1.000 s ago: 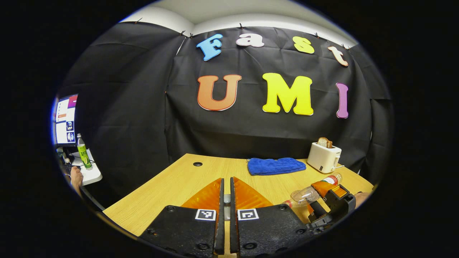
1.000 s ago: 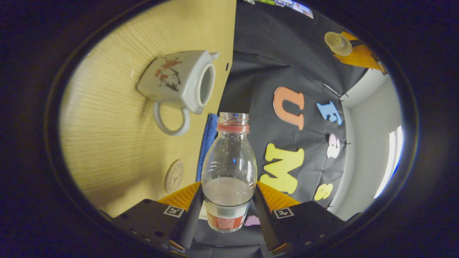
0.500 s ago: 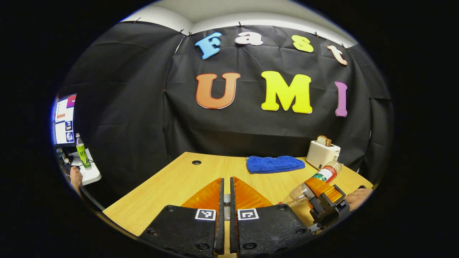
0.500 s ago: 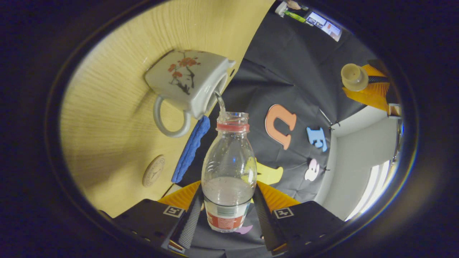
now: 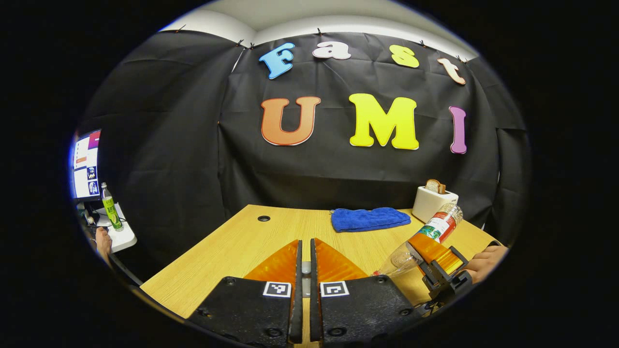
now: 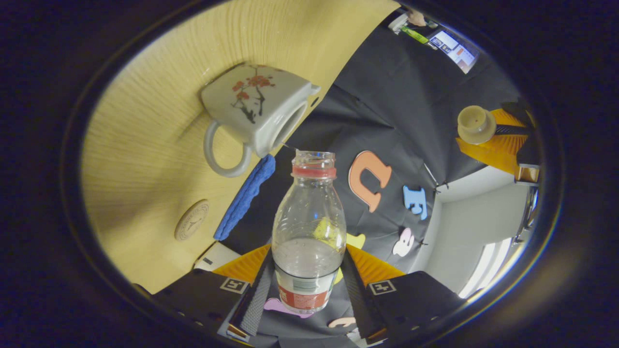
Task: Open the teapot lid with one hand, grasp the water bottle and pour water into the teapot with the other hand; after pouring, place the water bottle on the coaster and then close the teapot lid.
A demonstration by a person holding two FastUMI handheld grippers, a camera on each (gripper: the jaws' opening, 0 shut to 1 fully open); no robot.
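Note:
The white teapot [image 6: 256,106] with red blossoms stands lidless on the wooden table [image 6: 145,159], its opening facing the bottle's mouth. My right gripper [image 6: 307,278] is shut on the clear water bottle [image 6: 309,227], which is uncapped, tipped steeply toward the teapot and still holds some water. In the left gripper view that bottle [image 5: 428,234] slants down-left in the right gripper [image 5: 437,256], held by a hand [image 5: 486,263]. My left gripper [image 5: 305,253] is shut on the beige teapot lid [image 6: 475,124], raised off to the side. The round coaster [image 6: 192,220] lies bare beside the teapot.
A blue cloth [image 5: 370,218] and a white toaster [image 5: 434,202] with bread sit at the table's far edge. A cable hole [image 5: 263,218] marks the far left of the table. A side desk at left carries a monitor [image 5: 87,162] and a green bottle [image 5: 111,212].
The right gripper has tipped the bottle further toward the teapot. The stream of water seen half a second ago has thinned to almost nothing. The left gripper has hardly moved.

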